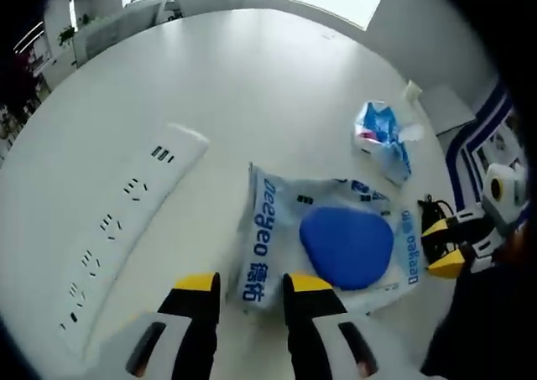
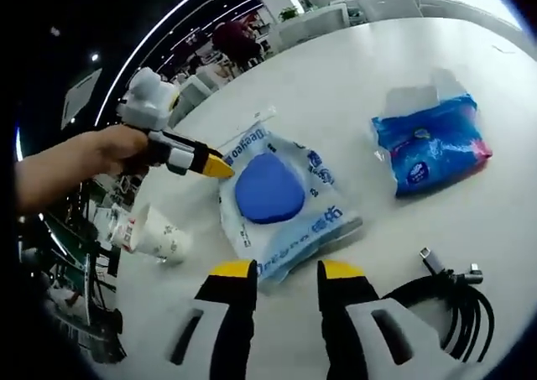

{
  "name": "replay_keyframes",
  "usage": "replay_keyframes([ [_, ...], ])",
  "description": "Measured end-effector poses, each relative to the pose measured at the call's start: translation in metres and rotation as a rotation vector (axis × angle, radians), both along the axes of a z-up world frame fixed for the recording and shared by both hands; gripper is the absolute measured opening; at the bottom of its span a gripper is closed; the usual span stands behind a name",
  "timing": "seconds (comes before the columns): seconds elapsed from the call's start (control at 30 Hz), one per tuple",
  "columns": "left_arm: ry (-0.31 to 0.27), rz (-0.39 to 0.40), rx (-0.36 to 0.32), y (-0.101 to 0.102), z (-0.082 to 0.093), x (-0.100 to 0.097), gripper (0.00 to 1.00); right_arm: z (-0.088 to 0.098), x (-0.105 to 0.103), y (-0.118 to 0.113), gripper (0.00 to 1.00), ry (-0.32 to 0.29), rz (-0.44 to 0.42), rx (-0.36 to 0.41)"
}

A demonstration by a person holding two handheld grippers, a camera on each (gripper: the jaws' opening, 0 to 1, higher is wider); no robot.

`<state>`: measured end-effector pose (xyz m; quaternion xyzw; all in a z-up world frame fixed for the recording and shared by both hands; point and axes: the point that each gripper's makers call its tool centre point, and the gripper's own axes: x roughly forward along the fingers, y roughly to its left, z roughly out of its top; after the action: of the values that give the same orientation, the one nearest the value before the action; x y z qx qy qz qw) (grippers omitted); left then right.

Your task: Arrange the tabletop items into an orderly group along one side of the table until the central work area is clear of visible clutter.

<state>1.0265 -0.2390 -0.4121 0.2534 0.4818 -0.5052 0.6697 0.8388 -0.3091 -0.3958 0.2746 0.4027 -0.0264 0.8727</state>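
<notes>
The wet-wipes pack (image 1: 331, 242) lay on the desk (image 1: 252, 86) just ahead of both narrowly parted, empty grippers: left gripper (image 1: 250, 286), right gripper (image 2: 285, 271).

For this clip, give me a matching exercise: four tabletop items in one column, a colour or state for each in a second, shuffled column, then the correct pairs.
Items
1. wipes pack
2. tissue pack
3. cable
4. paper cup

Descriptions
A. black, coiled beside the right tongs
B. lying on its side near the table's edge
C. white wrapper with a blue oval lid
D. bright blue wrapper, white tissue showing at one end

Pairs: 1-C, 2-D, 3-A, 4-B
</notes>
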Motion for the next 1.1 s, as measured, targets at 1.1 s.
replay_keyframes([
  [1.1,-0.070,-0.169,0.029,-0.005,0.021,-0.011,0.00,0.005,0.000,0.010,0.00,0.009,-0.003,0.073],
])
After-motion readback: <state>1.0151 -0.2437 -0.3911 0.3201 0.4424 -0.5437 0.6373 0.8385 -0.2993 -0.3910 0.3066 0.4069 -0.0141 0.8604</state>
